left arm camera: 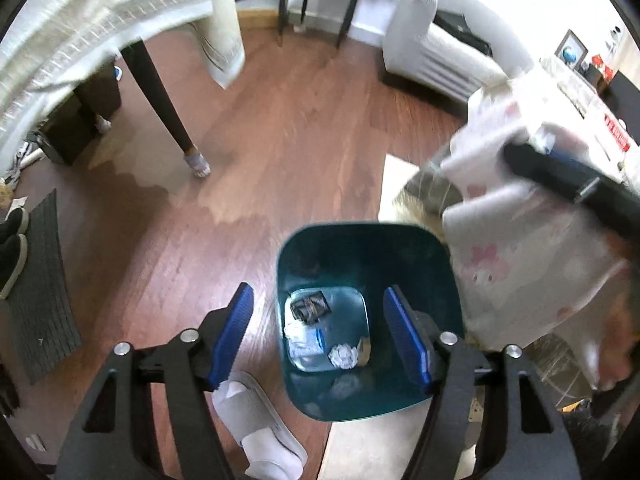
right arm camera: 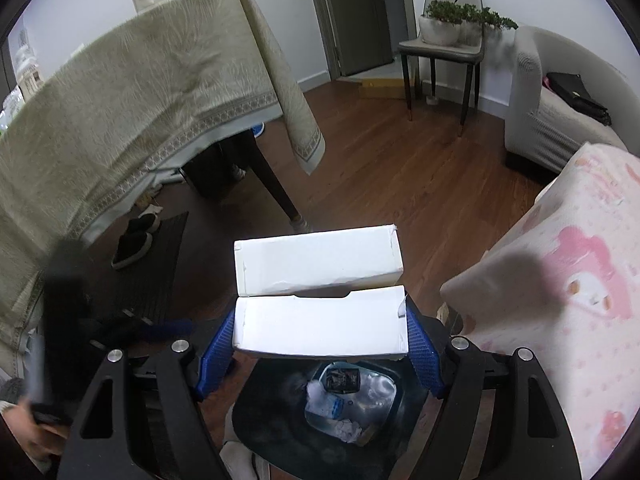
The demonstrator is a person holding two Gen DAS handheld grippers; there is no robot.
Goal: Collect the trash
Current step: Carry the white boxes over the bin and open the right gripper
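A teal trash bin (left arm camera: 416, 256) stands on the wooden floor right below both grippers. At its bottom lie a crumpled paper ball (left arm camera: 343, 356), a dark wrapper (left arm camera: 310, 307) and a clear plastic packet (left arm camera: 304, 340). My left gripper (left arm camera: 320, 336) hangs over the bin, open, with nothing between its blue pads (left arm camera: 234, 336). My right gripper (right arm camera: 320, 354) is shut on a white cardboard box (right arm camera: 320, 320) with its lid flap (right arm camera: 318, 260) standing up, held just above the bin (right arm camera: 272, 420). In the left wrist view the right gripper (left arm camera: 568, 184) is a dark blur at the right edge.
A table under a beige cloth (right arm camera: 140, 100) stands to the left, its dark leg (left arm camera: 160, 100) close by. A white slipper (left arm camera: 256, 420) lies beside the bin, and black shoes sit on a dark mat (left arm camera: 40, 280). Pink-patterned fabric (right arm camera: 560, 300) fills the right side. A sofa (left arm camera: 432, 52) and a chair (right arm camera: 440, 48) stand farther back.
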